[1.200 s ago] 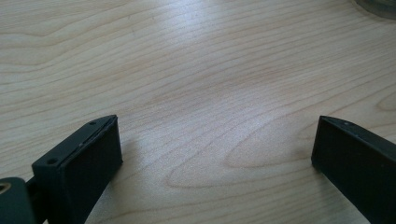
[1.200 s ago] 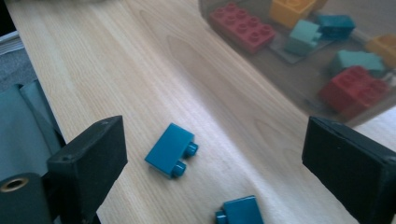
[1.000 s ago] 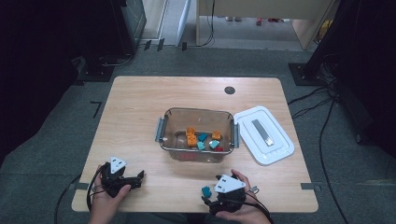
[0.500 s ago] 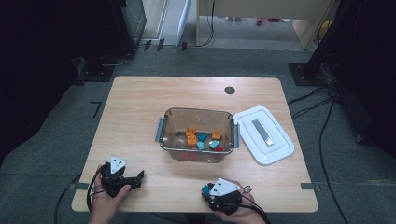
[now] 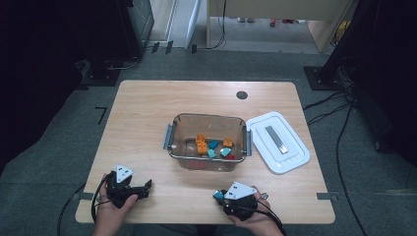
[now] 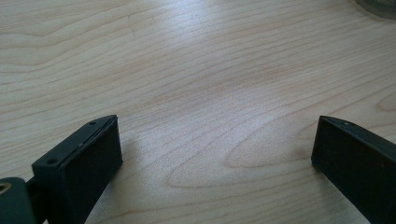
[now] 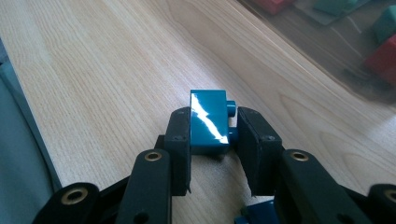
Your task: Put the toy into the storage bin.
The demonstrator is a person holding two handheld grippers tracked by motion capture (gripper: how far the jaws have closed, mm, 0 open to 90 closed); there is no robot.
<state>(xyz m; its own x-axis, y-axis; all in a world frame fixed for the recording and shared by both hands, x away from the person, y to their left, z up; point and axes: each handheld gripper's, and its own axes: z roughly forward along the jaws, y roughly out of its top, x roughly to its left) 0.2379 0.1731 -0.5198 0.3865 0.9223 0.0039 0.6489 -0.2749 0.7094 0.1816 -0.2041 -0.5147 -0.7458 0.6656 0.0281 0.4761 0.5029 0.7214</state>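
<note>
A blue brick (image 7: 208, 119) lies on the wooden table (image 5: 147, 123) near its front edge. My right gripper (image 7: 212, 140) has just been closing on it; the left pad lies flat on the brick's side and the right pad meets its studs. In the high view the same right gripper (image 5: 220, 196) holds the blue brick (image 5: 217, 195) at front right. My left gripper (image 5: 145, 187) rests at front left, open, and the left gripper view shows bare wood in my left gripper (image 6: 215, 140).
A clear plastic container (image 5: 169, 137) stands mid-table, holding several orange bricks (image 5: 200, 142), teal ones and a red one. Its white lid (image 5: 278, 142) lies to the right of it. A dark round hole (image 5: 241, 95) sits at the table's far side.
The right gripper's jaws have drawn together around the blue brick, with the hand barely shifting. The left gripper has stayed where it was.
</note>
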